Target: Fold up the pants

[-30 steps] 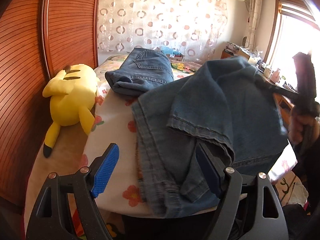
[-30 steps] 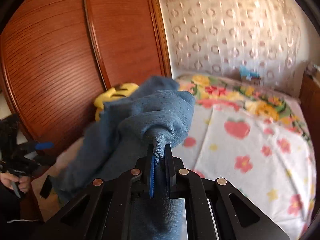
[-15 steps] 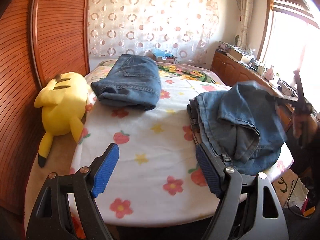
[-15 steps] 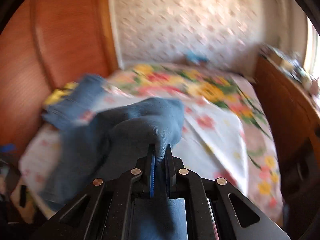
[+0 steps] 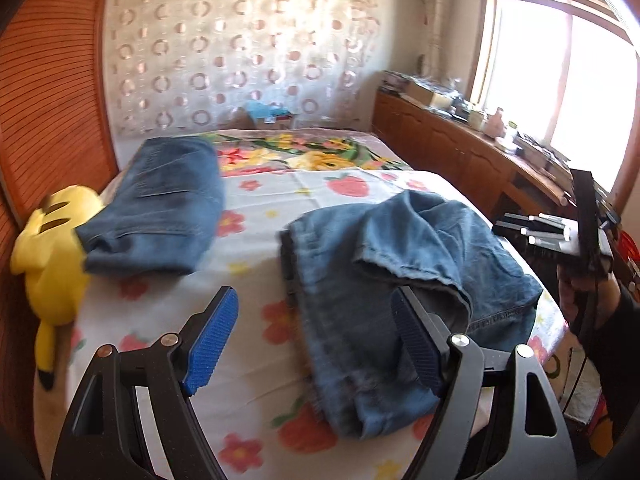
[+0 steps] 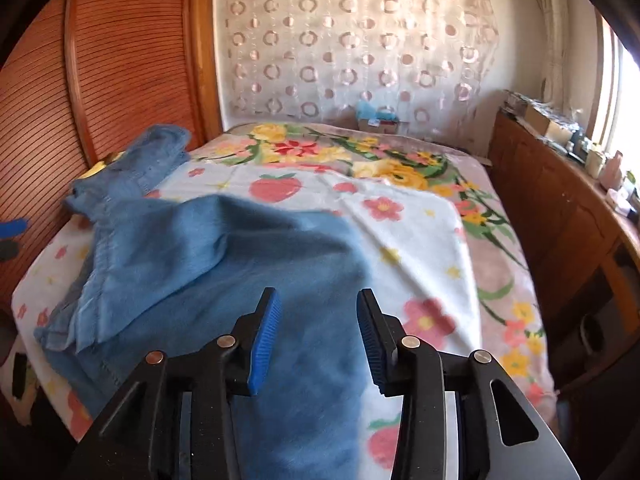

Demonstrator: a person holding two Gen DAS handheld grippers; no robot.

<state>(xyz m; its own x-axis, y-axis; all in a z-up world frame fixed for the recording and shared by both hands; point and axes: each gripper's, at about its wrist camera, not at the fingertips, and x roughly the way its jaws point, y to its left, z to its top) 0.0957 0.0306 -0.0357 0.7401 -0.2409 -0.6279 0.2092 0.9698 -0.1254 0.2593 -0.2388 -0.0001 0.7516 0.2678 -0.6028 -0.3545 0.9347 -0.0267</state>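
A crumpled pair of blue jeans [image 5: 404, 280] lies on the near right part of the floral bed cover [image 5: 256, 312]; it also shows in the right wrist view [image 6: 224, 272]. My left gripper [image 5: 316, 340] is open and empty, just short of the jeans' left edge. My right gripper [image 6: 316, 336] is open above the jeans, holding nothing. The right gripper also shows in the left wrist view [image 5: 560, 236] at the bed's right edge.
A folded pair of jeans [image 5: 164, 204] lies at the far left of the bed, beside a yellow plush toy [image 5: 52, 264]. A wooden slatted wardrobe [image 6: 120, 64] stands on the left. A wooden sideboard [image 5: 460, 148] with clutter runs along the right under the window.
My right gripper carried the jeans to the right side of the bed, then opened and let them drop onto the cover. My left gripper stayed open.
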